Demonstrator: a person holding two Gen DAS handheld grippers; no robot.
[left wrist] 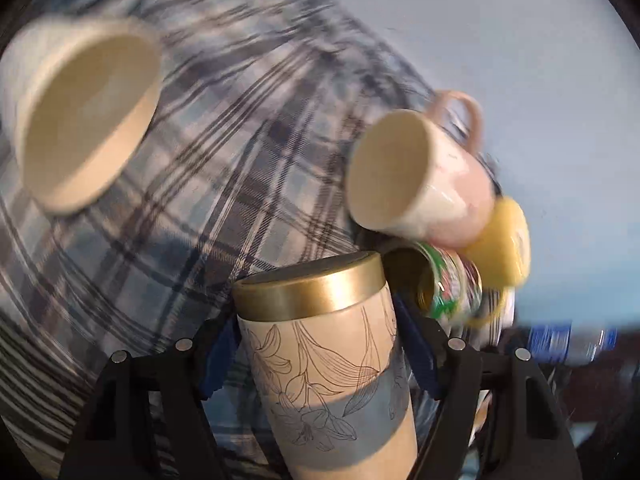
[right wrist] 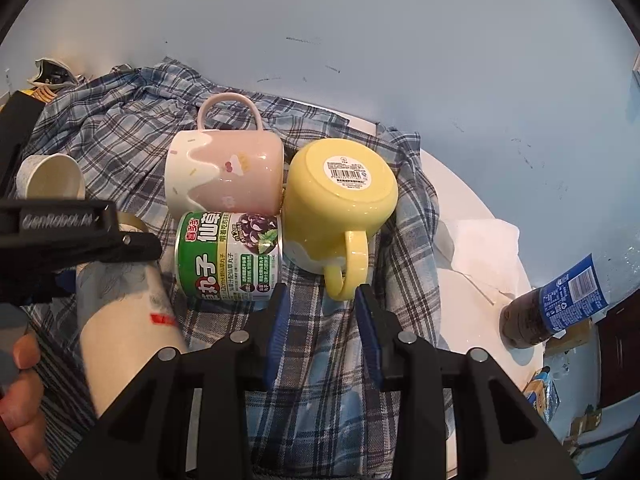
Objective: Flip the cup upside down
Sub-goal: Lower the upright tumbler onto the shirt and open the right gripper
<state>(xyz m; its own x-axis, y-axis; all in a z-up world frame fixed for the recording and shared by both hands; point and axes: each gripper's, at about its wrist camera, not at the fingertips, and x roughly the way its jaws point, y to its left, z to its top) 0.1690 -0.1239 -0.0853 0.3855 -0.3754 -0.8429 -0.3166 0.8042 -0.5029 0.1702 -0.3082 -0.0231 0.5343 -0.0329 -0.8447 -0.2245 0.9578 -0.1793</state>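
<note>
My left gripper (left wrist: pixel 316 340) is shut on a tall beige cup with a flower drawing and a gold rim (left wrist: pixel 324 360); the cup is held tilted above the plaid cloth (left wrist: pixel 200 160). In the right wrist view the same cup (right wrist: pixel 124 320) shows at the left, in the left gripper (right wrist: pixel 80 240). My right gripper (right wrist: pixel 320 312) is open and empty, just in front of the yellow mug's handle (right wrist: pixel 346 268). The yellow mug (right wrist: pixel 340 196) stands upside down. A pink mug (right wrist: pixel 228 172) lies on its side.
A green can (right wrist: pixel 230 256) lies on its side in front of the pink mug. A small pale cup (right wrist: pixel 52 178) lies at the left on the cloth. A dark drink bottle (right wrist: pixel 556 304) and white paper (right wrist: pixel 476 252) are on the round white table (right wrist: pixel 460 184) at the right.
</note>
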